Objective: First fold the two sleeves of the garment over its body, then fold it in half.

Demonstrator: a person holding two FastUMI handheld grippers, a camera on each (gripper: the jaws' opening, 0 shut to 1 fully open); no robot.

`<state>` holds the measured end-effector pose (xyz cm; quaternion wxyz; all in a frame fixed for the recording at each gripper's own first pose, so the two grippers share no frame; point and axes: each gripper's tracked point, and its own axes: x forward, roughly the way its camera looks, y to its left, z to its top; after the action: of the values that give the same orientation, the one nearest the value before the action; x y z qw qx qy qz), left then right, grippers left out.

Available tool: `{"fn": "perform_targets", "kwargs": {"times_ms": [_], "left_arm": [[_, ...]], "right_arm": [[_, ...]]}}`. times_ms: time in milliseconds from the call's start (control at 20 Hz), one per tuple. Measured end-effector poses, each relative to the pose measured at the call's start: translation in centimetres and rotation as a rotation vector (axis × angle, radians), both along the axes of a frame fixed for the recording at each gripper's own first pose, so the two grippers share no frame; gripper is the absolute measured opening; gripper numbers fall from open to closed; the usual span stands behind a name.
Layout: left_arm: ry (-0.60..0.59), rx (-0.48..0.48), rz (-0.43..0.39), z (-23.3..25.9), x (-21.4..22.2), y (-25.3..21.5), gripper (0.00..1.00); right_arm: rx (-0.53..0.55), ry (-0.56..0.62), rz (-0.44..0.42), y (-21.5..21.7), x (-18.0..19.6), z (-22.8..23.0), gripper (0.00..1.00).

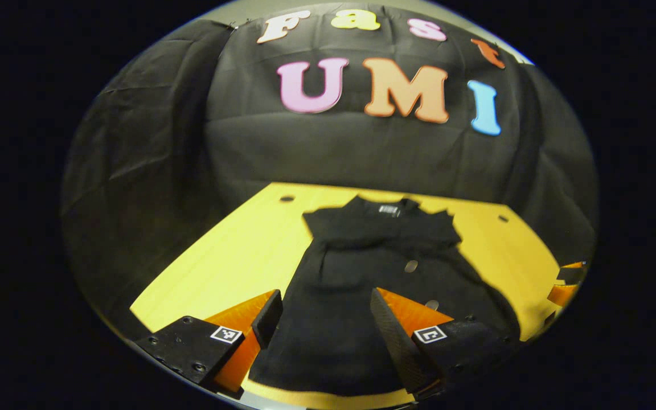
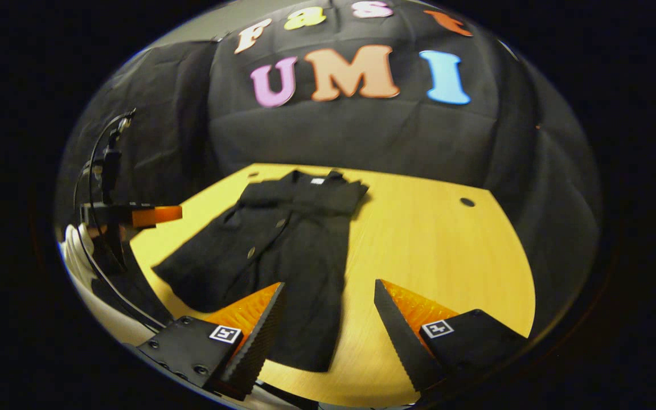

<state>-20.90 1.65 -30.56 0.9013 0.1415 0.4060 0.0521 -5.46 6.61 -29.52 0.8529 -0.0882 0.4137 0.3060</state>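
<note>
Garment (image 1: 362, 273) flat on yellow table (image 2: 436, 245), sleeves folded in; both grippers' fingers wide apart, empty

garment (image 1: 362, 273) hem hidden behind tool fingers (image 1: 396, 336); collar label illegible

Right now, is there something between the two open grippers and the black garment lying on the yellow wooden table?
Nothing visible. The black buttoned garment lies flat on the yellow wooden table, and both the left gripper and right gripper look straight onto it with open air between.
</note>
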Motion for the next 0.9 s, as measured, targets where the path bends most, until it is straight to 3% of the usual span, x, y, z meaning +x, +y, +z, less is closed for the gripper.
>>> {"fn": "perform_targets", "kwargs": {"times_ms": [150,200,450,800,900], "left_arm": [[0.120,0.024,0.044,-2.6,-5.2,1.5,0.94],[0.182,0.028,0.060,-3.8,-6.9,1.9,0.94],[0.272,0.007,0.145,-6.8,-9.8,2.9,0.96],[0.290,-0.025,0.116,-7.0,-10.0,2.9,0.96],[0.314,-0.028,0.098,-6.9,-10.1,2.8,0.92]], "right_arm": [[-0.072,0.080,0.120,1.5,-2.2,-4.4,0.95],[-0.077,0.097,0.138,2.0,-2.3,-5.4,0.99],[-0.118,0.173,0.115,1.7,-2.8,-8.3,0.99],[-0.100,0.150,0.120,1.1,-3.1,-8.9,0.99],[-0.106,0.151,0.122,1.0,-3.0,-9.0,0.95]]}}
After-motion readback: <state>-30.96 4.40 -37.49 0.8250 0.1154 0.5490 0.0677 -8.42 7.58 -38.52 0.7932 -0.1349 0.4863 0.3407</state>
